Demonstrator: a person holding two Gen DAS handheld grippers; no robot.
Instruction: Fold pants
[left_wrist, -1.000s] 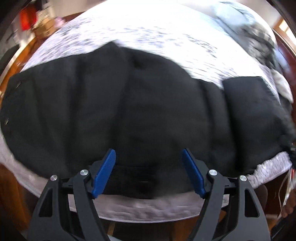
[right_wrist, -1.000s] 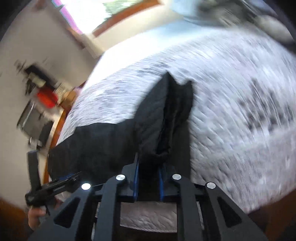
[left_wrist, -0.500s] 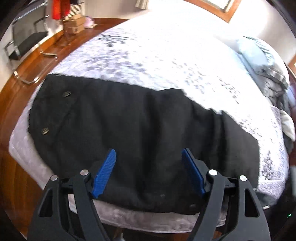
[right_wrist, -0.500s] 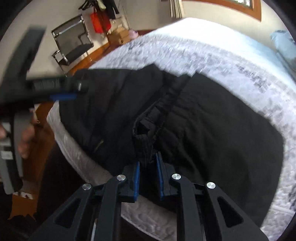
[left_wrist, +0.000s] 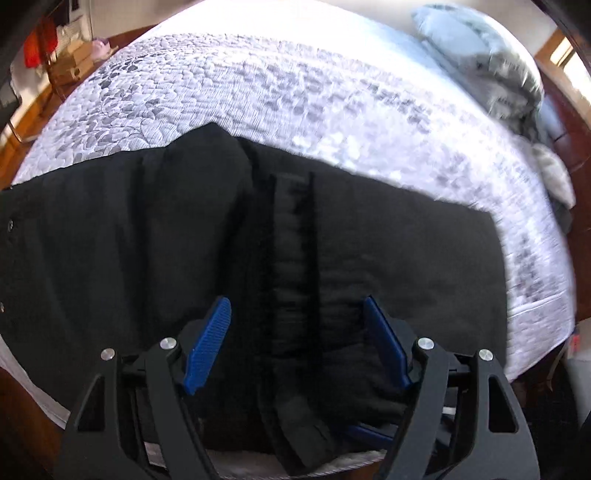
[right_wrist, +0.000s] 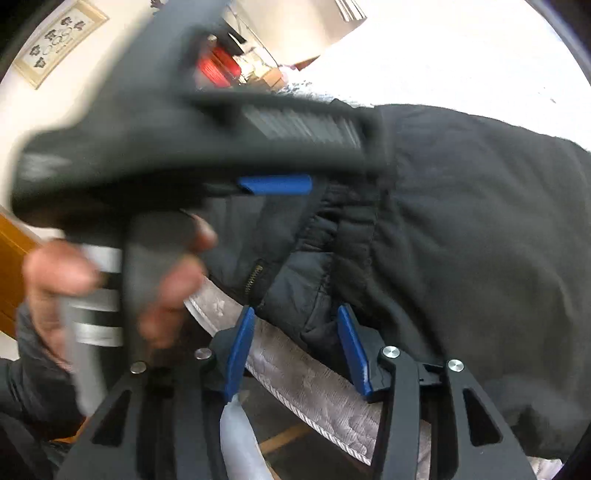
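Our left gripper (left_wrist: 297, 341) hovers wide open above the black pants (left_wrist: 388, 258) folded on the bed (left_wrist: 295, 85). Our right gripper (right_wrist: 295, 350), also spread, straddles their near edge. We should press the fold flat, aligning edges before closing.

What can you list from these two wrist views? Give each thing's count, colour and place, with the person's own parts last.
Pants: one pair, black, spread over the bed's near edge.
Bedspread: one, white-grey patterned, under the pants.
Pillow: one, grey, far right corner of the bed.
Framed picture: one, pale frame, on the wall.
Left gripper: one, black with blue pads, open above the pants.
Right gripper: one, black with blue pads, open at the pants' edge.
Hand: one, holding the left gripper's handle.
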